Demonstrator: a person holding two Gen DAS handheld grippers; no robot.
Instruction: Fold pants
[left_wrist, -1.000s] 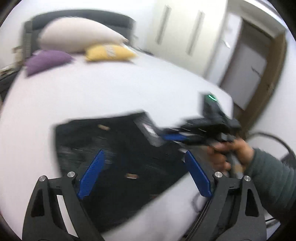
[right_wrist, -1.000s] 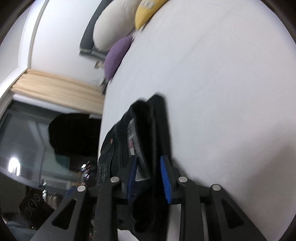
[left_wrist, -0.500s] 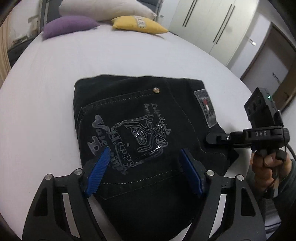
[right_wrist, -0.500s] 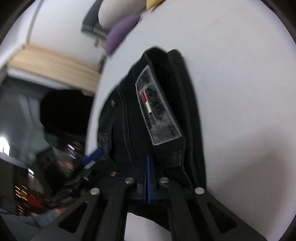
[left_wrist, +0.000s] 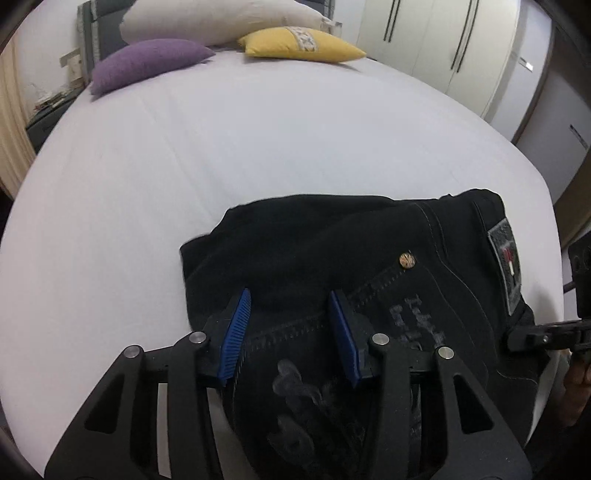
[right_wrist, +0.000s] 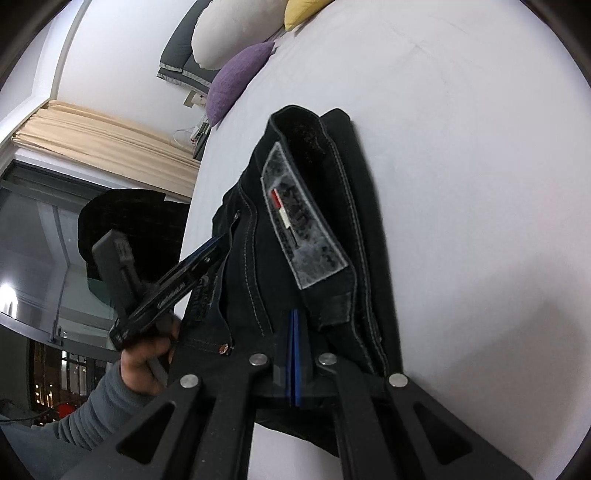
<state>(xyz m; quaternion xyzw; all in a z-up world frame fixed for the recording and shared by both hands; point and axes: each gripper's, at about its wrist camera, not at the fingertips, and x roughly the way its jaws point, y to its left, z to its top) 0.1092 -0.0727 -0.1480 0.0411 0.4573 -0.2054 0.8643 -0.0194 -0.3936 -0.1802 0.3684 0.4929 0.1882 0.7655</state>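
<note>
Left wrist view: the black pants (left_wrist: 332, 266) lie bundled at the near edge of the bed (left_wrist: 258, 140), thick, soft denim that looks heavy for its size. The left gripper (left_wrist: 291, 325) straddles a raised fold, jaws apart. Open sheet stretches toward the pillows (left_wrist: 221, 18).

Right wrist view: the right gripper (right_wrist: 294, 354) has its pads together, pinching cloth by the waistband patch (right_wrist: 303, 225), a firm stitched hold. The bed's edge lies close.

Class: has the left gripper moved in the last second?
Yes. The left gripper has come down over the pants, with the purple pillow larger, and its fingers narrowed.
</note>
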